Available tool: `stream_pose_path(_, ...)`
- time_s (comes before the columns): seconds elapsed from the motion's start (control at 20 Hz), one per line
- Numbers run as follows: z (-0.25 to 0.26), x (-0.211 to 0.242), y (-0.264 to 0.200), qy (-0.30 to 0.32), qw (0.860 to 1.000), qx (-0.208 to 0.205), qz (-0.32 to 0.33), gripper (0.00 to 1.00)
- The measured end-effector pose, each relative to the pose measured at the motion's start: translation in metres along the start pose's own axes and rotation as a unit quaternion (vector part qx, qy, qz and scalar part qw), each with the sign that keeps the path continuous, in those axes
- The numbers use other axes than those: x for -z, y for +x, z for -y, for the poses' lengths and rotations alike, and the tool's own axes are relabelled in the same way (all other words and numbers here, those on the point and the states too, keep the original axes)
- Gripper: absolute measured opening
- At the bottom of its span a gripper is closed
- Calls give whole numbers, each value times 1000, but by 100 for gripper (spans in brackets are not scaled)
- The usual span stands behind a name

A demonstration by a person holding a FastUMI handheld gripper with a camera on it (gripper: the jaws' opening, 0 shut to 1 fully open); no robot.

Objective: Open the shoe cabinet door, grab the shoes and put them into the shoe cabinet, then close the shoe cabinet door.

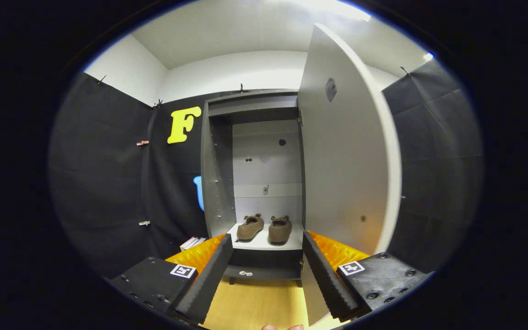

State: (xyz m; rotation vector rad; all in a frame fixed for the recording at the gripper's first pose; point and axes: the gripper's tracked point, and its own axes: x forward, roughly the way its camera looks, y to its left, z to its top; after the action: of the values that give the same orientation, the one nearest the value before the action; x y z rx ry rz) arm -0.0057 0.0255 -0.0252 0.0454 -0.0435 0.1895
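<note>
The grey shoe cabinet (pixel 218 174) stands ahead against the booth's black wall. Its door (pixel 342 156) is swung wide open to the right, hinged on the cabinet's right side. Two brown shoes sit side by side on the cabinet's bottom shelf (pixel 264 243): the left shoe (pixel 250 227) and the right shoe (pixel 280 229), toes pointing outward. My gripper (pixel 267 247) is open, its fingers spread wide with nothing between them, held back from the cabinet. The shoes lie beyond the fingertips. The right finger (pixel 326 279) overlaps the door's lower edge.
A wooden floor (pixel 255 302) runs from under the fingers to the cabinet's base. Some small flat things (pixel 193 243) lie on the floor left of the cabinet. A fingertip of the person's hand (pixel 282 327) shows at the very bottom.
</note>
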Motion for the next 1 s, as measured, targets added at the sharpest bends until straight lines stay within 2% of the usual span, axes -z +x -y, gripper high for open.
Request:
stream_pose_path(0.25, 49, -2, -45, 31, 999, 17, -9, 97)
stream_pose_path(0.45, 122, -6, -60, 39, 995, 88, -5, 97)
stream_pose_path(0.7, 189, -1, -47, 34, 988, 152, -14, 98)
stream_pose_path(0.85, 208, 2, -30, 29, 986, 163, -17, 98)
stream_pose_path(1.0, 200, 2, -15, 35, 988, 150, -18, 98)
